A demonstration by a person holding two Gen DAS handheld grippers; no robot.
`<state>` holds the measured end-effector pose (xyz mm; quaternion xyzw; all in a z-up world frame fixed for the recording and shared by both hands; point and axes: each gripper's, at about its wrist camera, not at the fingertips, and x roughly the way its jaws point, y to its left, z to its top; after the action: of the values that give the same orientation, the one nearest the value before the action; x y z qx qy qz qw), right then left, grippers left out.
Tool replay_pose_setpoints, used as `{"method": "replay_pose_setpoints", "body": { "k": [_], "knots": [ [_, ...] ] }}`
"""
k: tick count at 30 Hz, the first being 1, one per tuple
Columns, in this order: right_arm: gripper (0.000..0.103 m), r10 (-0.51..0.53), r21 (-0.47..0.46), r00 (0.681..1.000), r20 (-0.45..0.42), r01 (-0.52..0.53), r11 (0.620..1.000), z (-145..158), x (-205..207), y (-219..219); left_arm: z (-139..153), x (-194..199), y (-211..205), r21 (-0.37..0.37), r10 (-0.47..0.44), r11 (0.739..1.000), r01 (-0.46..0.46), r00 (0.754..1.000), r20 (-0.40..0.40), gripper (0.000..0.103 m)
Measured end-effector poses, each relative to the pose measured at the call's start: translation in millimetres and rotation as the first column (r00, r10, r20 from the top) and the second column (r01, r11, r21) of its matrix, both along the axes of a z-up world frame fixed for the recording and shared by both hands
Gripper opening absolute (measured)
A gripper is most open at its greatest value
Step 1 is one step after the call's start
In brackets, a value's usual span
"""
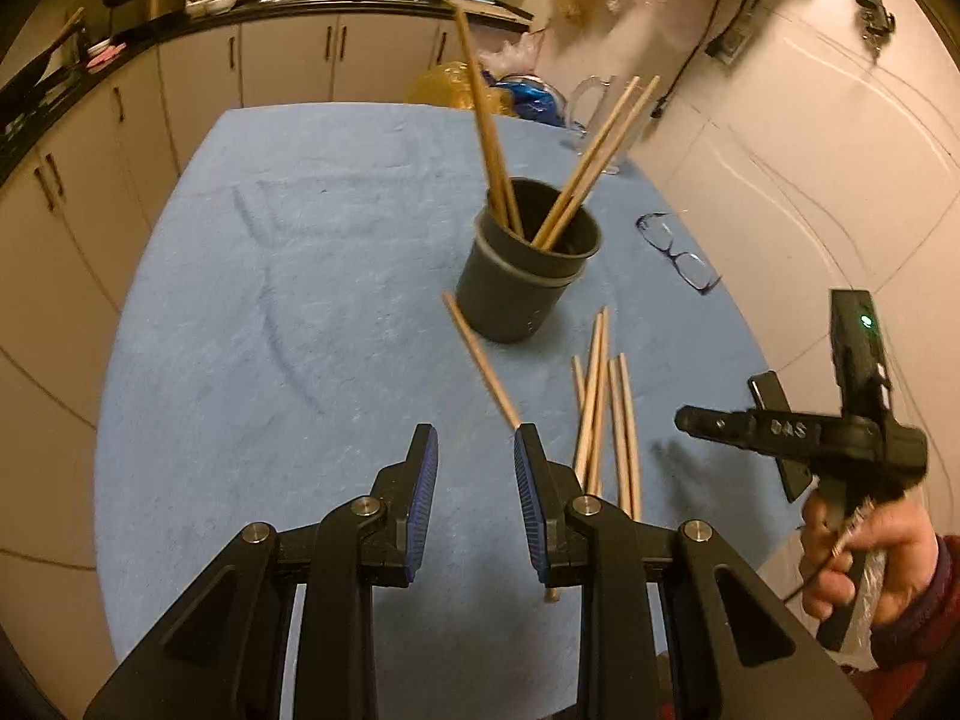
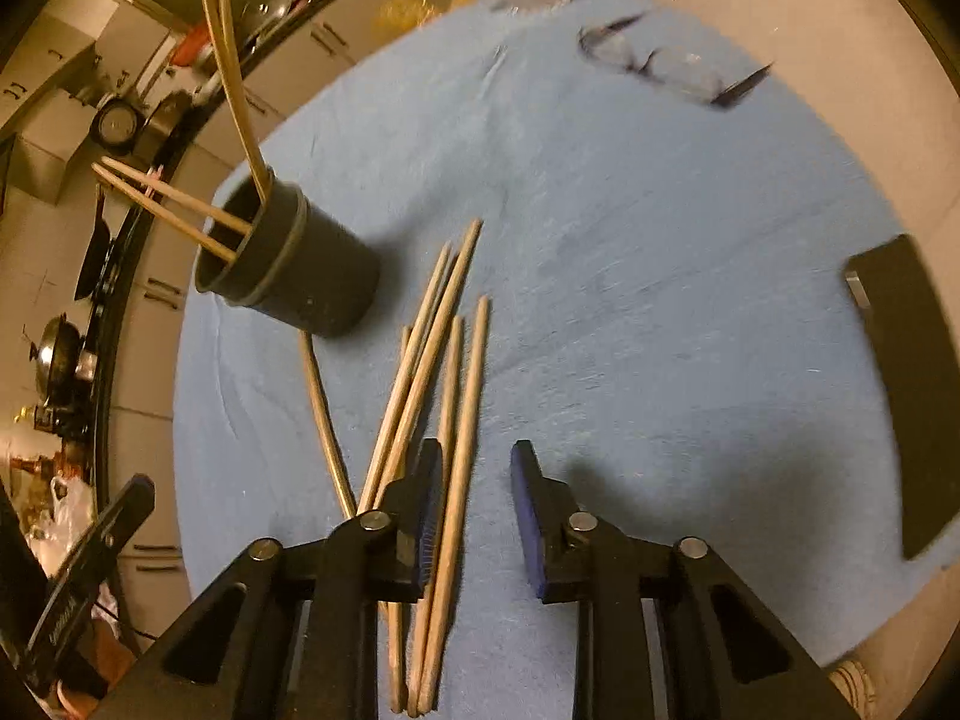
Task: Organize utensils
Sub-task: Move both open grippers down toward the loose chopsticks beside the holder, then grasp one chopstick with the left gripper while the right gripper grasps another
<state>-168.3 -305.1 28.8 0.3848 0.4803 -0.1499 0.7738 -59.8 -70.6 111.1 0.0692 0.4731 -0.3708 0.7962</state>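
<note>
A dark cup [image 1: 528,267] stands on the blue cloth [image 1: 270,330] and holds several wooden chopsticks [image 1: 591,165]. Several loose chopsticks [image 1: 606,414] lie on the cloth to its near right, and one single chopstick [image 1: 480,360] lies apart, running under my right finger. My left gripper [image 1: 475,447] is open and empty above the cloth. In the right wrist view the cup [image 2: 294,267] is at the left and the loose chopsticks [image 2: 447,396] lie below my right gripper [image 2: 476,465], which is open with one stick passing between its fingers. The right gripper also shows in the left wrist view [image 1: 696,420].
Eyeglasses [image 1: 678,252] lie on the cloth right of the cup. A clear pitcher [image 1: 591,114] and plastic bags [image 1: 510,90] sit at the far edge. A dark flat object [image 2: 906,384] lies at the right edge. Kitchen cabinets [image 1: 270,60] stand behind.
</note>
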Motion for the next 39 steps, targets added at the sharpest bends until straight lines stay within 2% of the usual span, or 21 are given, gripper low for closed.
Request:
{"method": "replay_pose_setpoints", "body": {
  "k": [8,14,18,23,28,31,33,34,35,37,39],
  "knots": [
    [0.014,0.065,0.040,0.995,-0.075,-0.062,0.997,-25.0,29.4,-3.5,-9.0,7.1,10.6,0.028,0.060,0.998,-0.059,0.998,-0.026,0.025],
    [0.008,0.085,0.021,0.989,-0.124,-0.084,0.996,-31.9,44.6,0.6,-11.8,10.0,4.9,0.040,0.043,0.998,-0.042,0.998,-0.043,0.025],
    [0.007,0.081,-0.067,0.982,-0.168,-0.093,0.993,-28.1,42.2,-0.5,-19.5,11.4,-10.7,0.050,0.003,0.999,0.001,0.997,-0.077,0.025],
    [0.006,0.053,-0.165,0.977,-0.206,-0.088,0.982,-23.0,21.9,-13.9,-37.8,15.8,-39.3,0.039,-0.047,0.998,0.054,0.985,-0.166,0.028],
    [0.006,0.058,-0.160,0.980,-0.191,-0.090,0.983,-23.8,2.4,-24.1,-61.5,29.7,-62.3,0.034,0.006,0.999,0.003,0.965,-0.264,0.028],
    [0.006,0.063,-0.140,0.983,-0.175,-0.088,0.986,-27.8,-5.7,-34.1,-64.7,23.0,-83.6,0.024,-0.039,0.999,0.048,0.963,-0.268,0.028],
    [0.006,0.067,-0.135,0.983,-0.170,-0.091,0.987,-29.2,-7.0,-32.4,-66.6,13.2,-102.1,0.030,-0.086,0.995,0.097,0.964,-0.250,0.023],
    [0.006,0.072,-0.125,0.984,-0.161,-0.093,0.988,-30.0,-8.5,-34.6,-68.4,9.7,-108.0,0.035,-0.103,0.993,0.115,0.964,-0.247,0.015],
    [0.006,0.074,-0.124,0.984,-0.160,-0.095,0.988,-30.8,-7.0,-33.2,-71.5,7.7,-114.6,0.046,-0.110,0.991,0.125,0.965,-0.237,0.014],
    [0.006,0.091,-0.126,0.983,-0.161,-0.112,0.986,-32.1,-4.5,-31.4,-78.5,10.7,-119.6,0.082,-0.068,0.993,0.088,0.973,-0.221,0.013],
    [0.006,0.106,-0.128,0.981,-0.161,-0.127,0.984,-31.8,-6.4,-33.9,-81.5,18.9,-115.0,0.076,-0.011,0.997,0.030,0.972,-0.236,0.013]
  ]
}}
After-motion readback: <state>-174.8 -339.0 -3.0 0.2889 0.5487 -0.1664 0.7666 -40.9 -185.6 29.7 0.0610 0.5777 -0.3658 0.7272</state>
